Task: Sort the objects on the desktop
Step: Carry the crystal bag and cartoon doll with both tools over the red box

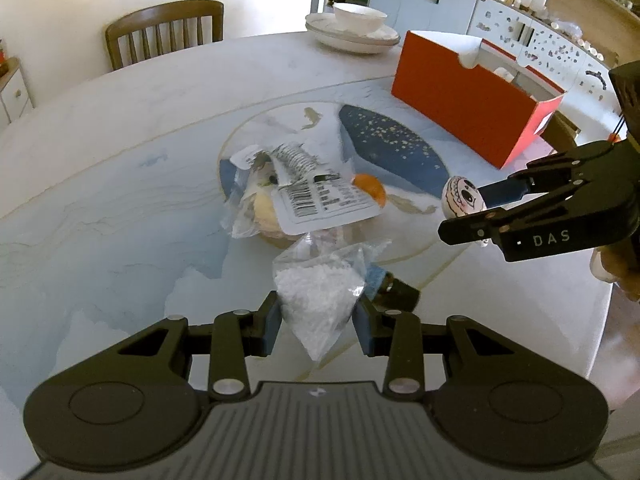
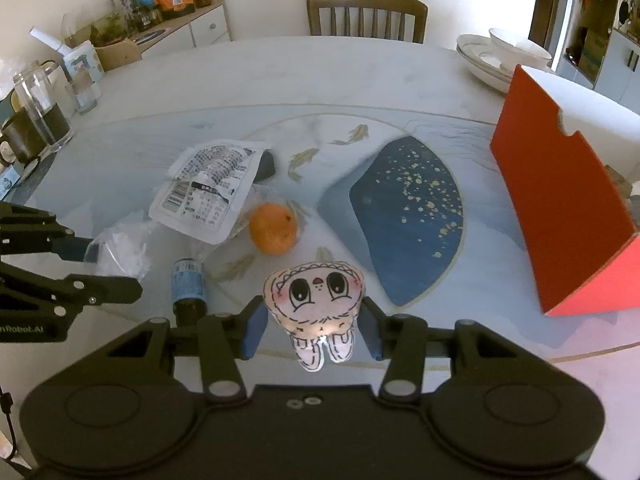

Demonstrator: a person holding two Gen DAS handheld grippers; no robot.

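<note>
Marble table: bag, plush gripped.

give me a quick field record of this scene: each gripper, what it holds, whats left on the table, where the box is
left gripper: shut on clear bag of white granules
right gripper: shut on cartoon plush toy
table: round, pale marble with painted fish and a dark blue patch
still on table: orange, labelled plastic packet, small brown bottle lying on its side
red box: open-topped, on the table's right side
far edge: stacked white dishes, wooden chair behind
</note>
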